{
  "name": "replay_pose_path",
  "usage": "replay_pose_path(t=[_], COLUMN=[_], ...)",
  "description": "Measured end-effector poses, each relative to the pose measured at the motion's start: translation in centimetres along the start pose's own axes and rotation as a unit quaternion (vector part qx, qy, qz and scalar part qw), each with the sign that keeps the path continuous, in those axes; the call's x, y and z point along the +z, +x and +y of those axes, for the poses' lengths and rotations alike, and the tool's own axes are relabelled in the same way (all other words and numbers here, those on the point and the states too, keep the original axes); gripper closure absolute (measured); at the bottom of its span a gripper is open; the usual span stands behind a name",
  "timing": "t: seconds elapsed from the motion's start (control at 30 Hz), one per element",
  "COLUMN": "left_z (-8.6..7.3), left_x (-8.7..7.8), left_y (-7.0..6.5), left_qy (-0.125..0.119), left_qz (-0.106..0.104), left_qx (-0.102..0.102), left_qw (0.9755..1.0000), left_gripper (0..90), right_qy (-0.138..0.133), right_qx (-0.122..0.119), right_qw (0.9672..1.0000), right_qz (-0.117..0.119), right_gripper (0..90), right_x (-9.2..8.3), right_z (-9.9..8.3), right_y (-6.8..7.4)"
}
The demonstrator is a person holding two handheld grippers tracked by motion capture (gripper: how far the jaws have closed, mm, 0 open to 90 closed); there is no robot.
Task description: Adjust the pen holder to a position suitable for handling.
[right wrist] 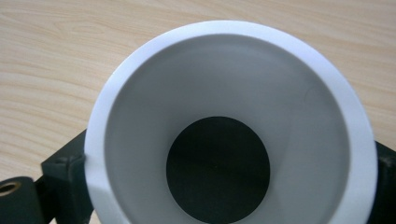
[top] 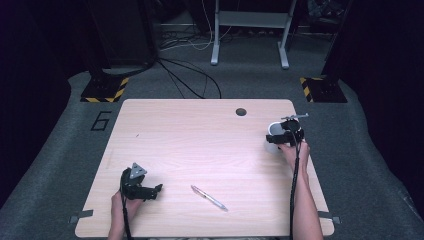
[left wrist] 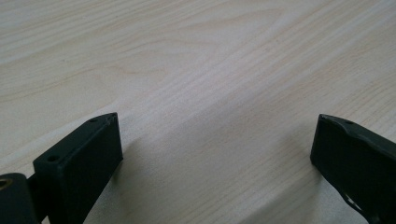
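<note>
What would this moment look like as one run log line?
right gripper: shut on white cup, table's right edge | left gripper: open, empty | pen: lying on table, untouched

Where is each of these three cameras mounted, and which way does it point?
High view: above the person's side, looking forward and down on the pale wooden table; forearms, left gripper and right gripper show.
Left gripper view: rides the left gripper, facing bare wood between open black jaws.
Right gripper view: rides the right gripper, looking into the white cup between its jaws.
High and right gripper views share the cup.
</note>
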State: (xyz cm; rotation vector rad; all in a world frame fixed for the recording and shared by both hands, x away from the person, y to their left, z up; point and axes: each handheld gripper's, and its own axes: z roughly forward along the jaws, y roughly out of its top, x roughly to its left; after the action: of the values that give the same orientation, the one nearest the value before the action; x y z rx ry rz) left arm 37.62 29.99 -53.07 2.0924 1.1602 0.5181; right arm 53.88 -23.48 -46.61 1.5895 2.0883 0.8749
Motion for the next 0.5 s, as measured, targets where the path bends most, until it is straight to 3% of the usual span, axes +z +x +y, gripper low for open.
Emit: replay_pose_path(t=[0.03, 0.17, 0.5], left_z=[0.00, 0.00, -0.03], left_x=[-0.01, -0.02, 0.07], left_y=[0.02, 0.02, -0.04], left_qy=[0.001, 0.001, -0.005], left_qz=[0.000, 0.000, 0.002], left_qx=[0.002, 0.002, -0.003], left_qw=[1.0000, 1.0000, 1.0000], left_gripper=[2.3, 2.3, 2.3], right_qy=[-0.002, -0.002, -0.012], right_qx=[-0.011, -0.006, -0.021], right_qw=[0.9999, 0.9999, 0.9996], right_qz=[-0.012, -0.013, -0.015], right_gripper=[5.3, 5.5, 5.9], right_x=[-0.07, -0.09, 0.10], right_z=[0.09, 0.04, 0.07], right_y=[0.25, 0.41, 0.64])
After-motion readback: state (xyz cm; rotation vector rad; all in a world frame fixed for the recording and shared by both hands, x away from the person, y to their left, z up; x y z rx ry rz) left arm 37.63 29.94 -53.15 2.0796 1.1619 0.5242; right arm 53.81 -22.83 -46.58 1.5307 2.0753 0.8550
